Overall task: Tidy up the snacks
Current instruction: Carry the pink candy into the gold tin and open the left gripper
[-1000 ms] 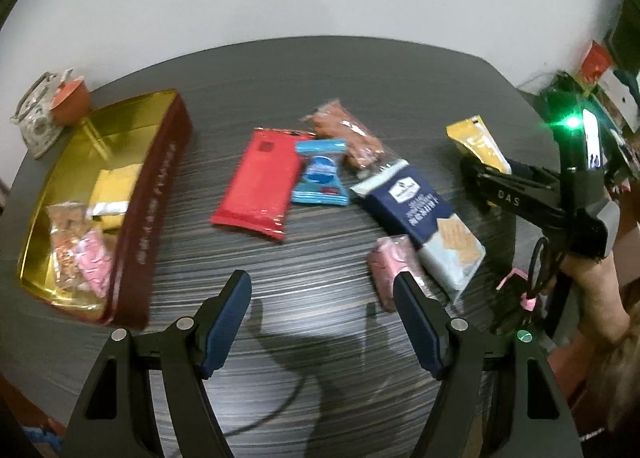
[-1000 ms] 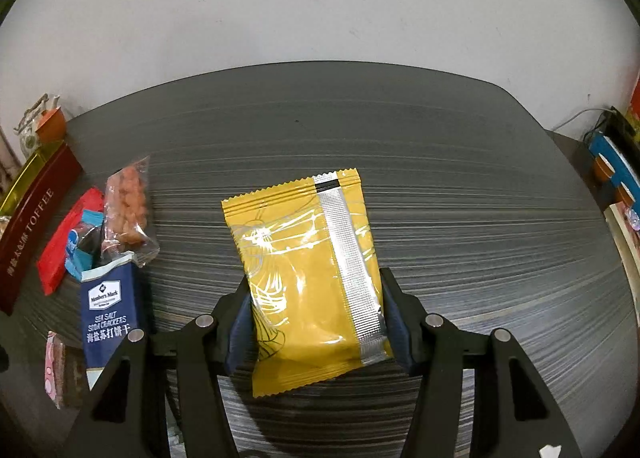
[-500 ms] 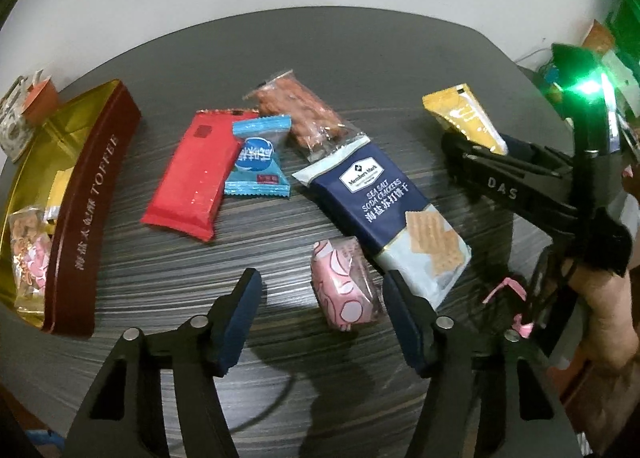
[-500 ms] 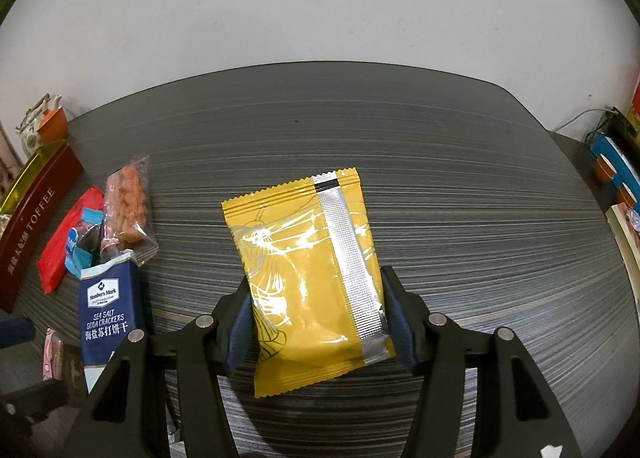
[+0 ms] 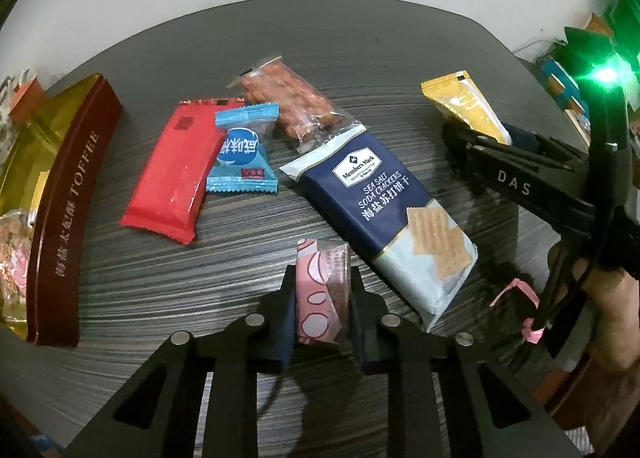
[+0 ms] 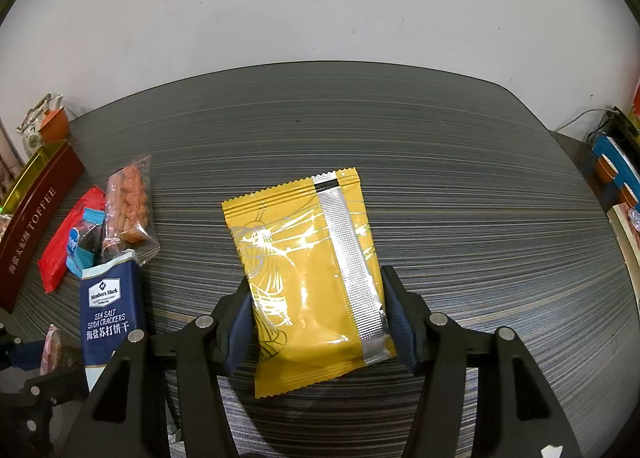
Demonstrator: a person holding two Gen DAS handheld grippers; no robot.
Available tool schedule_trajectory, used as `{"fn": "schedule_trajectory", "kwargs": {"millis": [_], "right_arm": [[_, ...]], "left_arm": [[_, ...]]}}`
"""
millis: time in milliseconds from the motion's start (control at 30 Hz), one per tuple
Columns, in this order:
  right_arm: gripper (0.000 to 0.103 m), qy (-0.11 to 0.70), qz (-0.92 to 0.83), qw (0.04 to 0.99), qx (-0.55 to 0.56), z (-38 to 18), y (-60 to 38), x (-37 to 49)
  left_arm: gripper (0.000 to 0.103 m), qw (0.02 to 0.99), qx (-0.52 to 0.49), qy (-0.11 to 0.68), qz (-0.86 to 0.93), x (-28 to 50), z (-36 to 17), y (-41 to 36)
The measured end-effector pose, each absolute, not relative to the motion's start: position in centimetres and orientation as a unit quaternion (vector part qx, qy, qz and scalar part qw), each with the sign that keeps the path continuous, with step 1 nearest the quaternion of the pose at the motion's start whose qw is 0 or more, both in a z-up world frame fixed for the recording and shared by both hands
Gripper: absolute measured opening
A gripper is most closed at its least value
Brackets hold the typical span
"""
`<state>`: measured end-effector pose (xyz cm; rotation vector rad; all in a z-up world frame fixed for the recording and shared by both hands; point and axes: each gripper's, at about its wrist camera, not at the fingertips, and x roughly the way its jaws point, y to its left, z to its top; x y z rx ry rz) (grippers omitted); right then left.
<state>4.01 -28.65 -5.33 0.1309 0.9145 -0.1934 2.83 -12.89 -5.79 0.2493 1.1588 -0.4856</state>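
Note:
My left gripper (image 5: 320,290) is shut on a pink-and-brown wrapped snack (image 5: 322,290) at the table's near edge. My right gripper (image 6: 318,294) is shut on a yellow packet (image 6: 308,270) and holds it over the table; it also shows in the left wrist view (image 5: 466,105). On the table lie a navy soda cracker pack (image 5: 384,213), a blue candy packet (image 5: 242,149), a red packet (image 5: 176,173) and a clear bag of orange snacks (image 5: 292,105). The open toffee tin (image 5: 72,193) stands at the left with several snacks inside.
The dark striped table (image 6: 460,185) ends at a white wall behind. Small ornaments (image 6: 44,125) stand at the back left corner. Books and cables (image 6: 612,161) lie off the table's right edge.
My left gripper moved forward over the pink snack and shut on it. The right gripper stayed still with the yellow packet.

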Motion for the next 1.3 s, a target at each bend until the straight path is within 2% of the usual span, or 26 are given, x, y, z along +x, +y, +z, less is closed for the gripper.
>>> {"fn": "schedule_trajectory", "kwargs": {"millis": [200,467,867,1300], "right_arm": [[0.057,0.441,-0.094,0.89,0.061,-5.4,-28.5,4.1],[0.057,0.441,-0.094,0.89,0.061,-5.4,-28.5,4.0],[0.057,0.441,-0.094,0.89,0.061,-5.3,-28.5,4.0],[0.057,0.443,-0.096,0.89,0.057,-5.4,-28.4,4.1]], "left_arm": [[0.023,0.802,0.119,0.537,-0.232,2.9,-5.5,-12.8],[0.023,0.822,0.123,0.507,-0.228,3.7,-2.4,-10.9],[0.023,0.864,0.134,0.458,-0.163,8.7,2.9,-2.4],[0.023,0.864,0.138,0.475,-0.091,14.5,1.1,8.4]]}}
